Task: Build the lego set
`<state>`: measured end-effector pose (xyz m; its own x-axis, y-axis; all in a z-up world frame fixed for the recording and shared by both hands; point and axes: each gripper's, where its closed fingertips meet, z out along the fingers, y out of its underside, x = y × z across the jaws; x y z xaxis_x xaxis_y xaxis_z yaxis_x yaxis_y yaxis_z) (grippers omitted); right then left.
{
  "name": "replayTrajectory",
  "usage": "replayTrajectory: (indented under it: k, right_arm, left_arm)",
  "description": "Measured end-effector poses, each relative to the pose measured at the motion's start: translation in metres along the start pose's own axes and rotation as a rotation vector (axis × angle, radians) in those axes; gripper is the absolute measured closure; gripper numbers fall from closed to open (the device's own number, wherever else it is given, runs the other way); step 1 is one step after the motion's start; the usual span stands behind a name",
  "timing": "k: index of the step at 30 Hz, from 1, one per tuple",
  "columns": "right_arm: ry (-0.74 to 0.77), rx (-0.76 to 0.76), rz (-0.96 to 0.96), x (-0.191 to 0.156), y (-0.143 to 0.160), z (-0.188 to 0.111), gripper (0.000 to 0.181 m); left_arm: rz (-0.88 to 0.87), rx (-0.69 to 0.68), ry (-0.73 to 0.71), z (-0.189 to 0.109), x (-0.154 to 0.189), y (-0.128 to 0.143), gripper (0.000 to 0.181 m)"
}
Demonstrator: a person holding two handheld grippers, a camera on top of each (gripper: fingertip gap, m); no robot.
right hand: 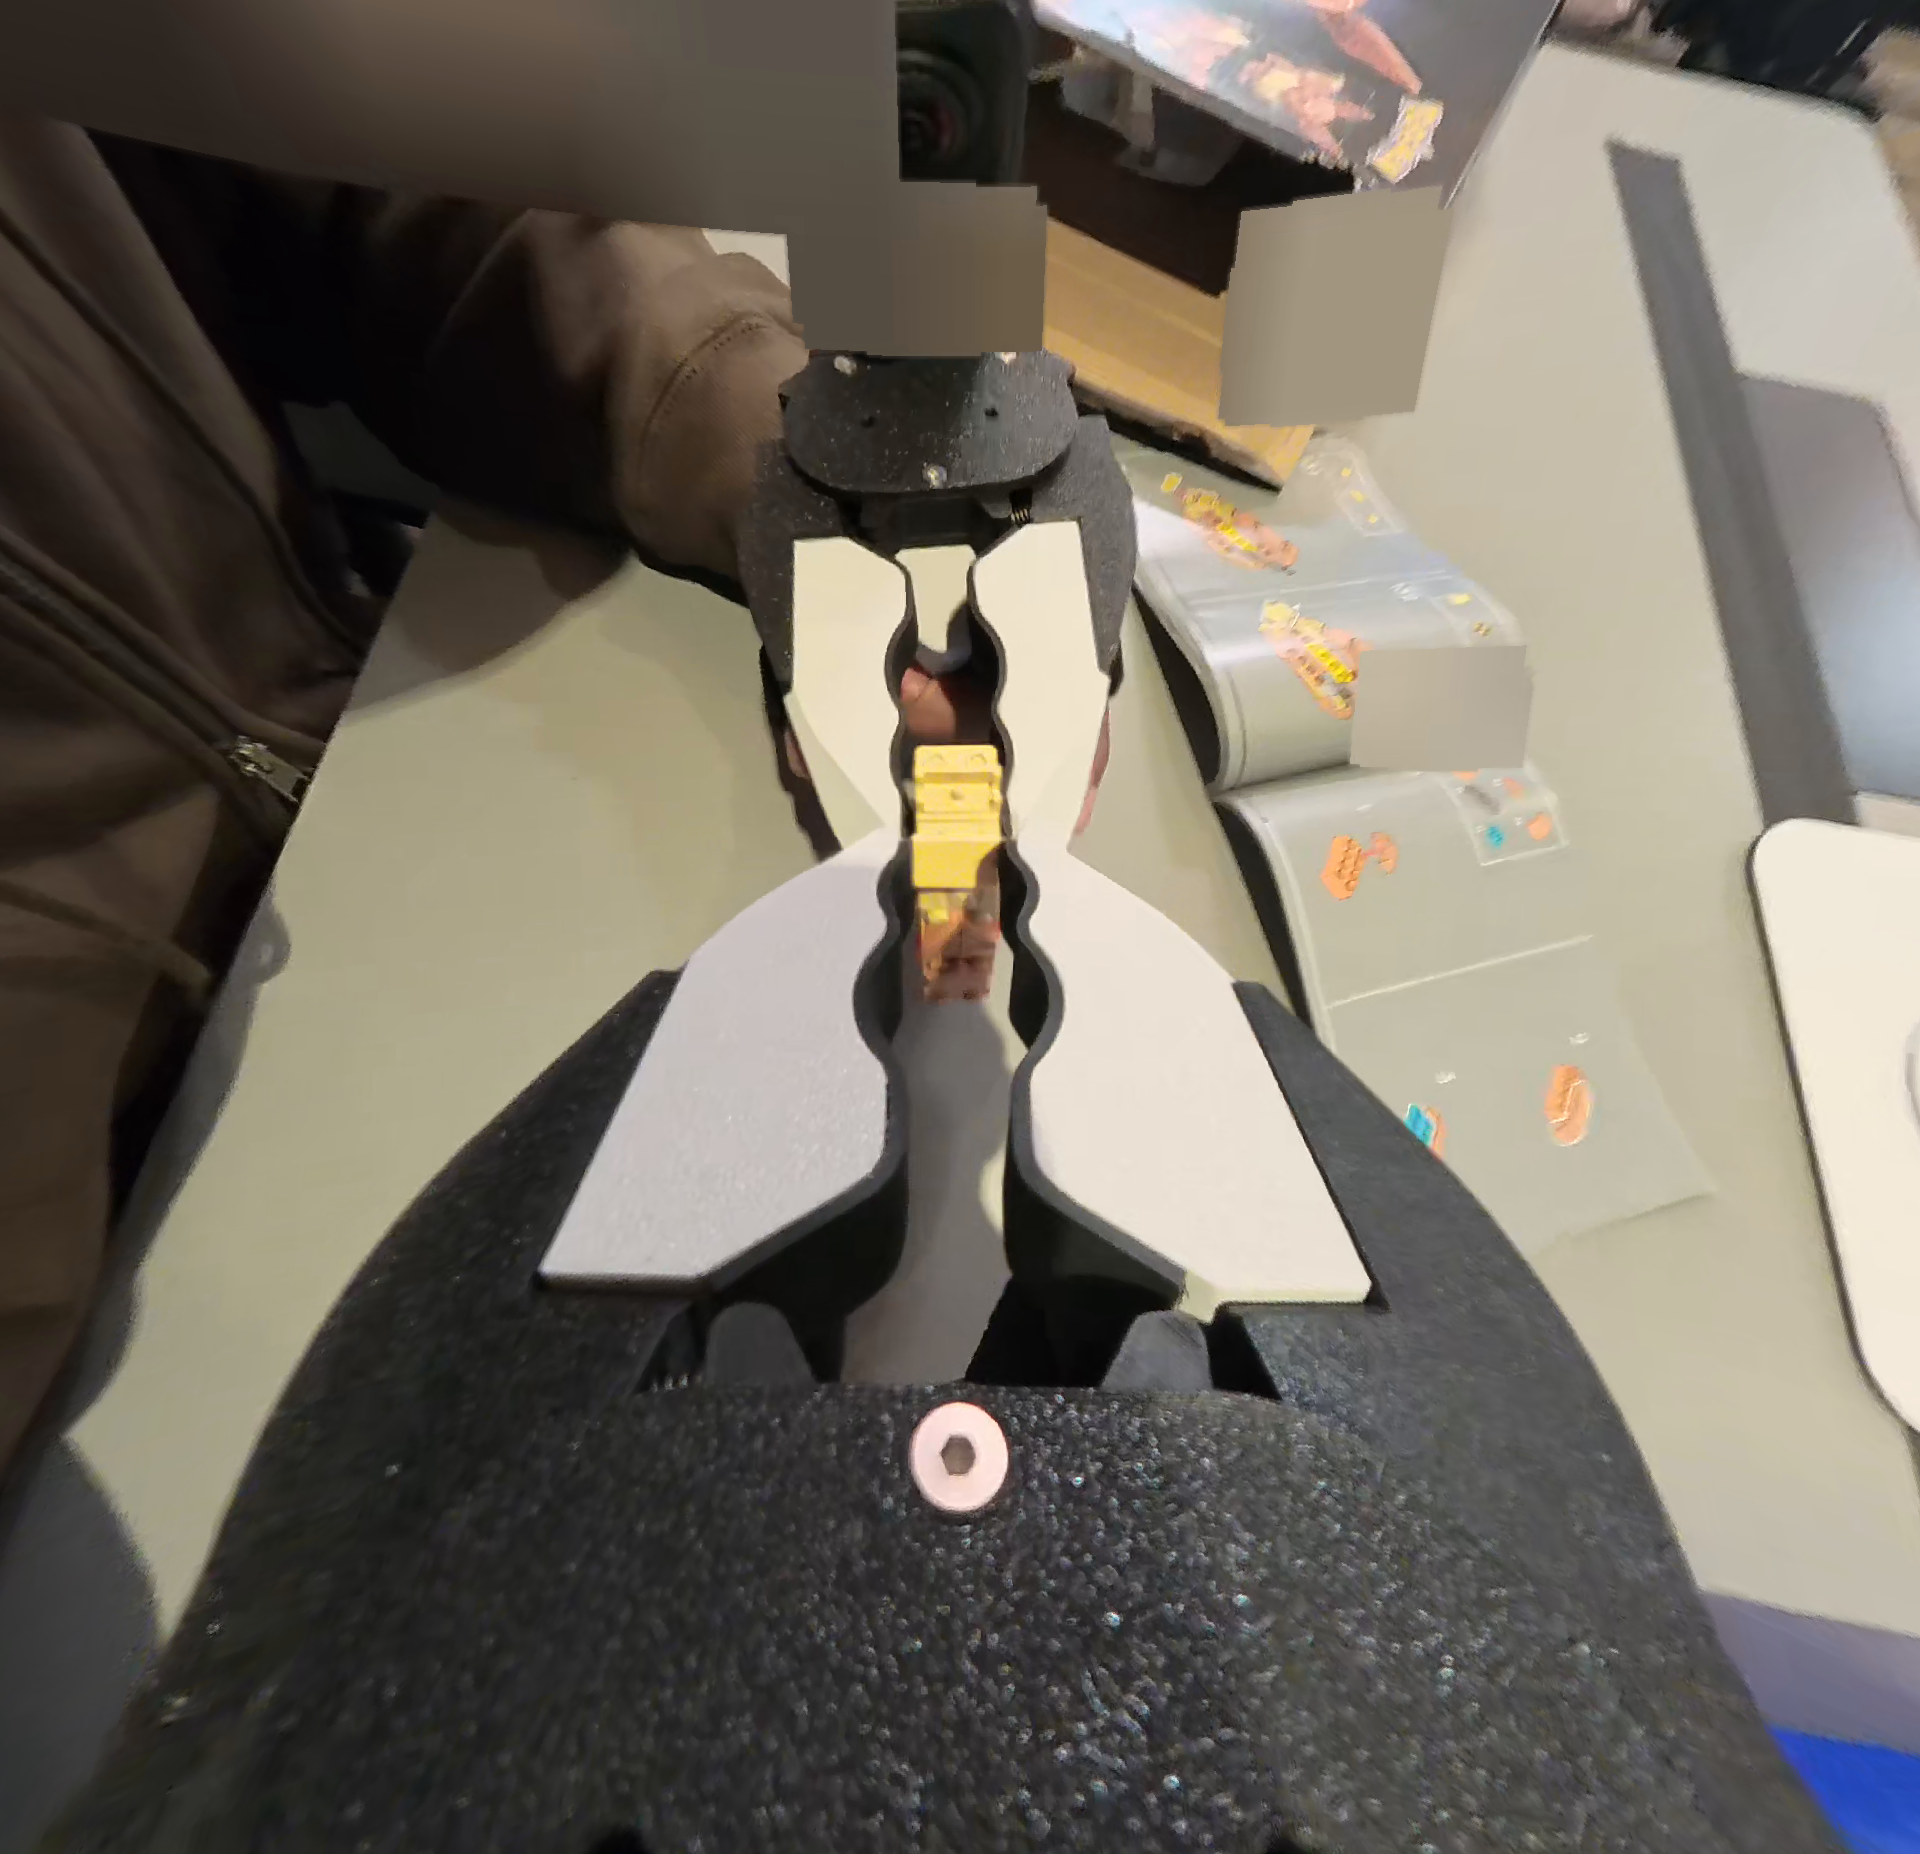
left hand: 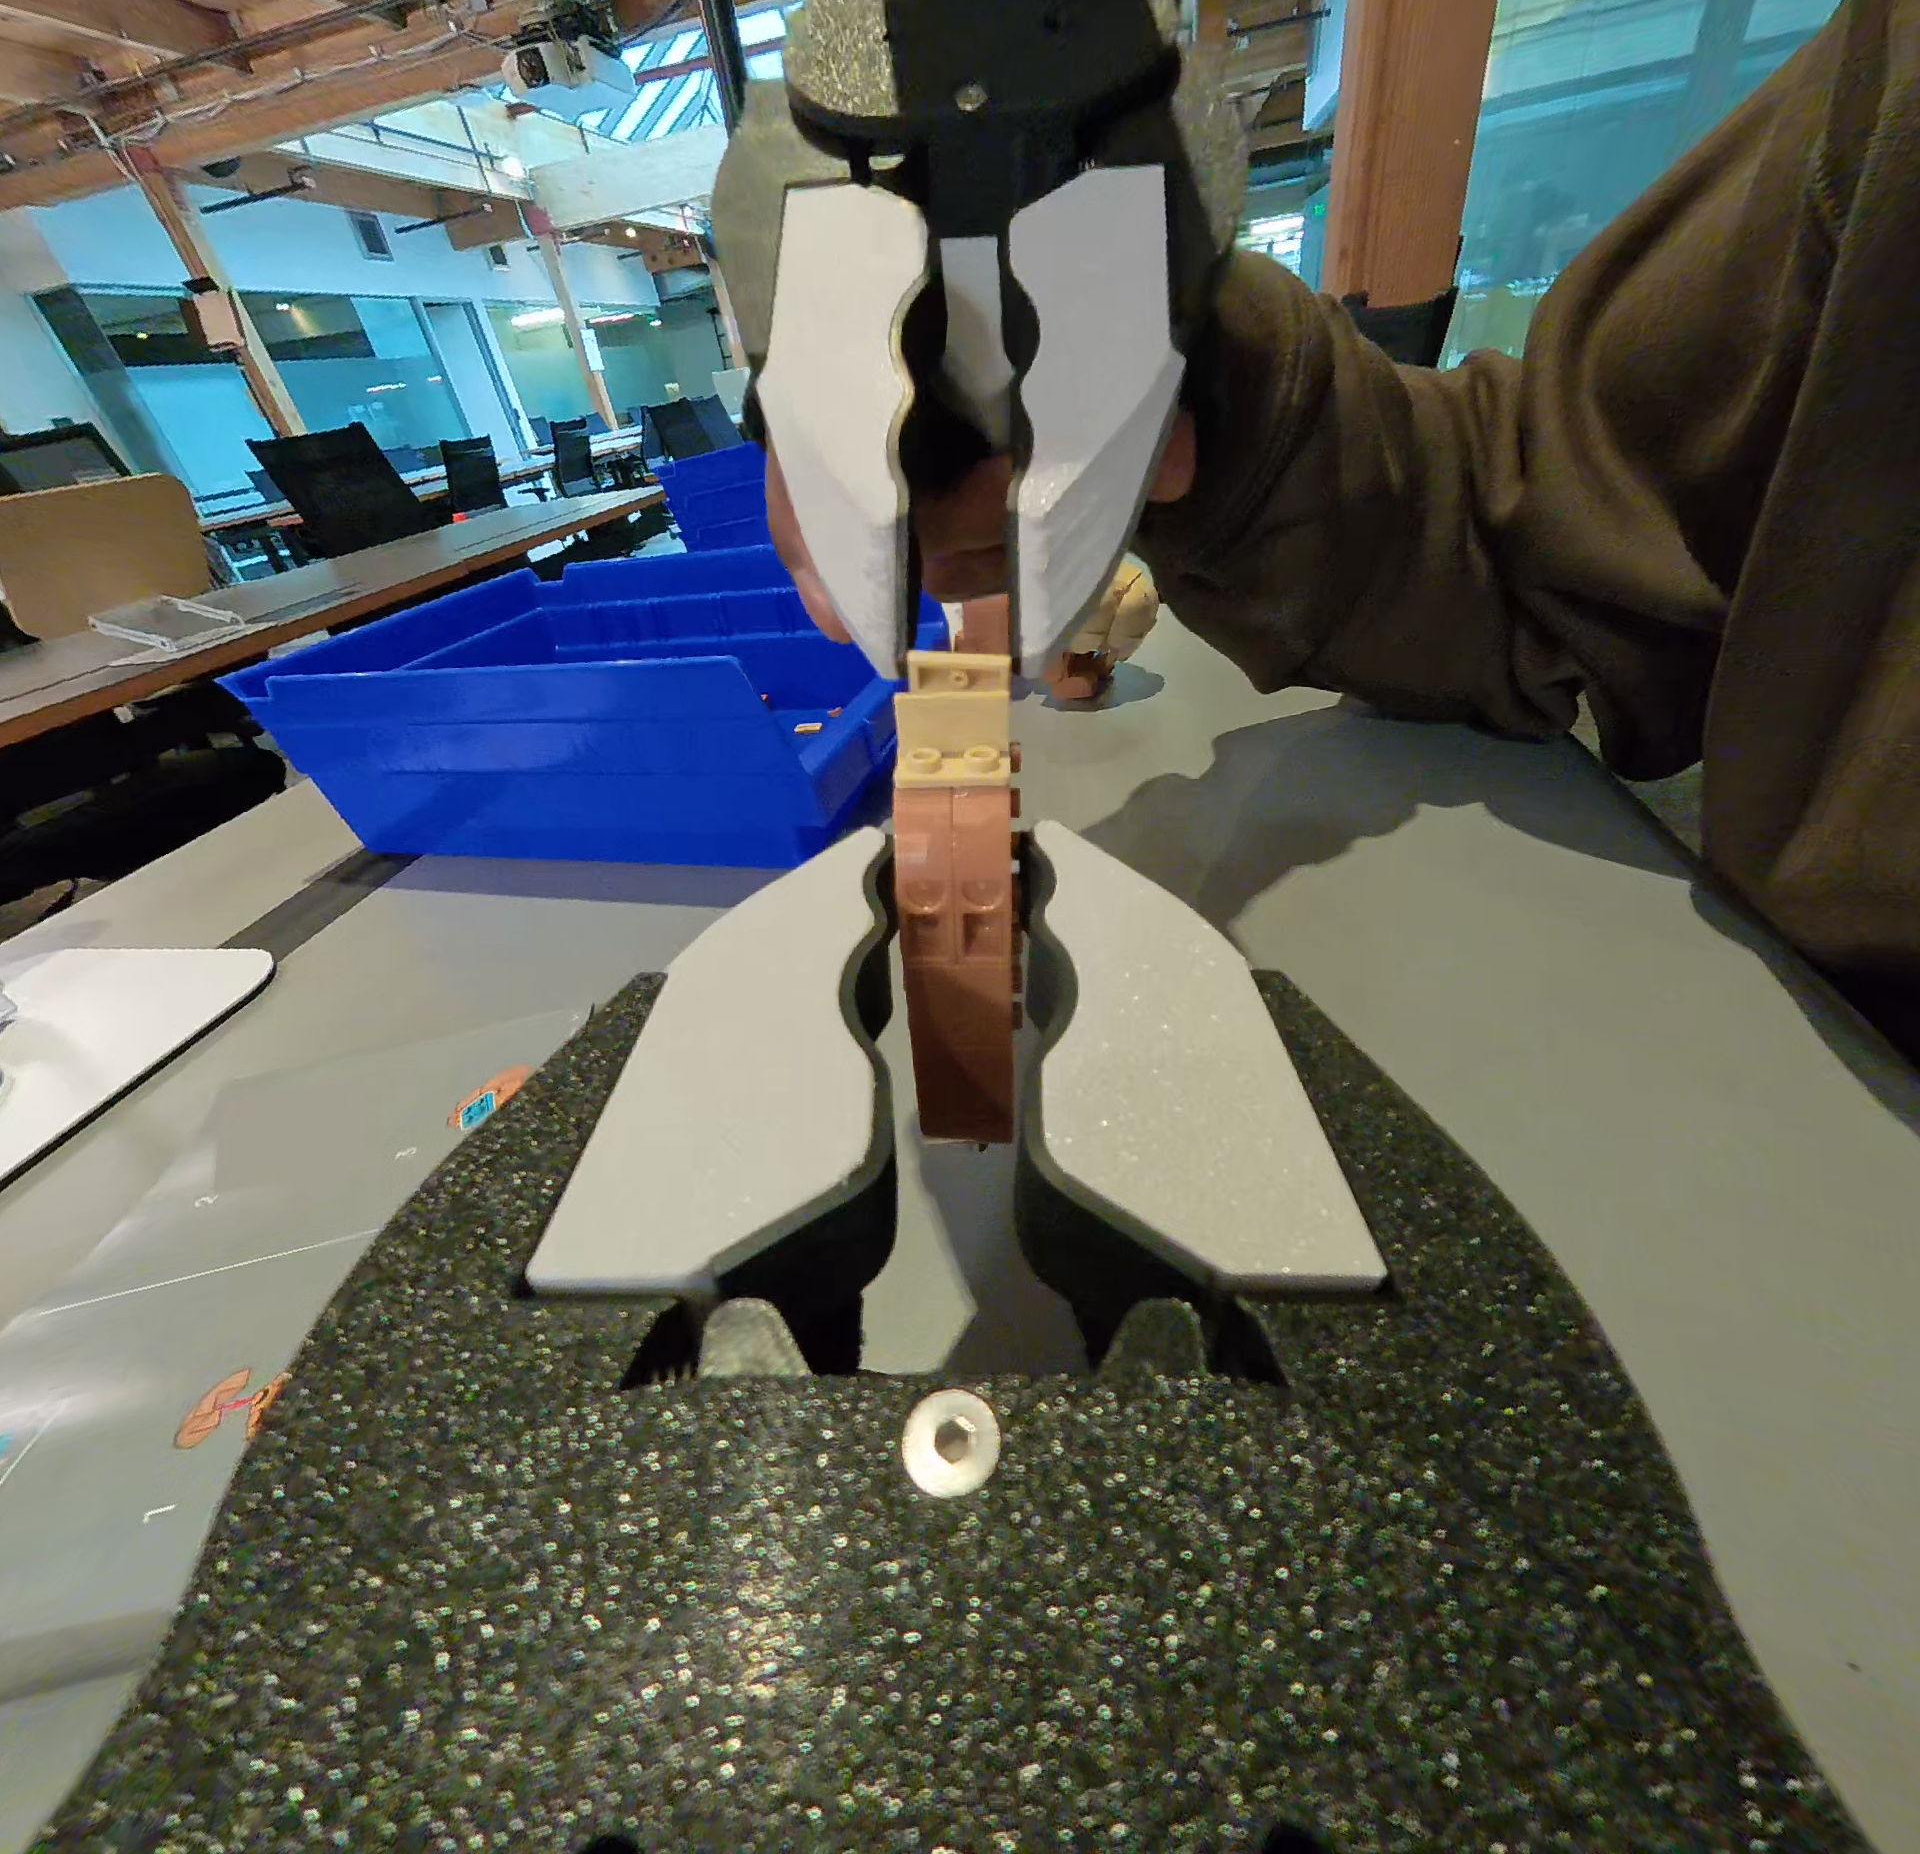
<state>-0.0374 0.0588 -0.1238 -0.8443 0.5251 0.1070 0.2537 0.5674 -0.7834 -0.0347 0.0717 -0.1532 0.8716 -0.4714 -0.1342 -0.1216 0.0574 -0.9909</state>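
Observation:
My left gripper (left hand: 956,848) is shut on a brown lego assembly (left hand: 961,983) with tan plates on its far end (left hand: 951,739), held upright above the grey table (left hand: 1507,1025). My right gripper (left hand: 956,661) comes from the opposite side, tip to tip with the left. It is shut on a small tan piece (left hand: 956,674) that touches the assembly's tan end. In the right wrist view my right gripper (right hand: 948,864) holds the tan piece (right hand: 951,859), and the left gripper (right hand: 951,807) faces it with the assembly's tan end (right hand: 956,781) showing.
Blue bins (left hand: 582,744) stand behind on the left. A partly built tan and brown model (left hand: 1117,620) sits on the table behind the right gripper. An open instruction booklet (right hand: 1455,869), the set's box (right hand: 1299,48) and a white pad (right hand: 1849,1077) lie to the side. A brown sleeve (left hand: 1558,516) reaches in.

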Motion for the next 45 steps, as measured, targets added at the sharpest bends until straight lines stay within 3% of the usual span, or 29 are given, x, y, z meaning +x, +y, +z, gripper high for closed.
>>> replayTrajectory:
  k: [34, 45]
  right_arm:
    - [0.014, -0.185, -0.002, -0.002, 0.02, 0.01, 0.166]
    - [0.02, -0.117, -0.016, -0.003, 0.011, 0.008, 0.165]
  left_arm:
    - [0.013, -0.114, 0.033, 0.009, 0.007, 0.021, 0.16]
    - [-0.018, -0.046, 0.053, 0.006, 0.008, 0.011, 0.16]
